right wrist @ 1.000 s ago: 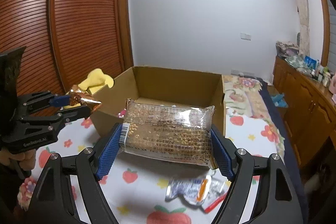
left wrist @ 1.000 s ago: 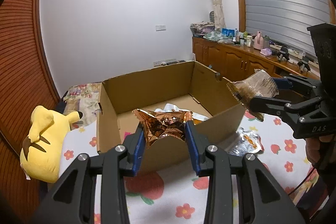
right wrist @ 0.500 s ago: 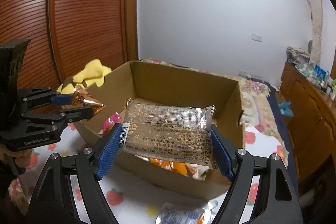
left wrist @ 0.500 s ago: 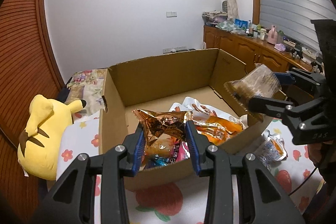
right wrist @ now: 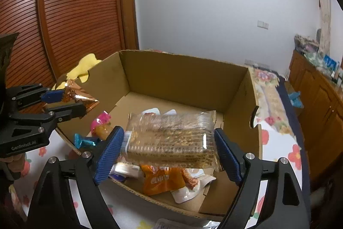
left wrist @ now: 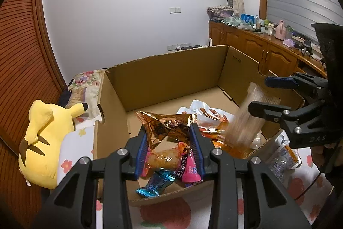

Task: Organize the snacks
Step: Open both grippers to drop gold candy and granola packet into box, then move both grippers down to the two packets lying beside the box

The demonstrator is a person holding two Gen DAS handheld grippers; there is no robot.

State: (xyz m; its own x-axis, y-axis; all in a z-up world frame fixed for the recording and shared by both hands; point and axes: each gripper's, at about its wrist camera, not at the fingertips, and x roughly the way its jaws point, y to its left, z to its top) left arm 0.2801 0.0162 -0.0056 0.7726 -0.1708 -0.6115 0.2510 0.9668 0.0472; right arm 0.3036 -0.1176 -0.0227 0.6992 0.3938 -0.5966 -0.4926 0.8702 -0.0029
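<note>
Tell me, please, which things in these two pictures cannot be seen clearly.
- Clear snack pack: motion-blurred in both views, print unreadable.
- Packet on the sheet: left view, partly behind the box wall; right view, cut by the bottom edge.
- Snacks in the box: partly under the clear pack.

my left gripper (right wrist: 70,103) body: "GenRobot.AI" | my right gripper (left wrist: 271,96) body: mirrored letters, roughly "DAS" | cardboard box (left wrist: 233,59) inner wall: small print, unreadable | snack wrappers: print too blurred
</note>
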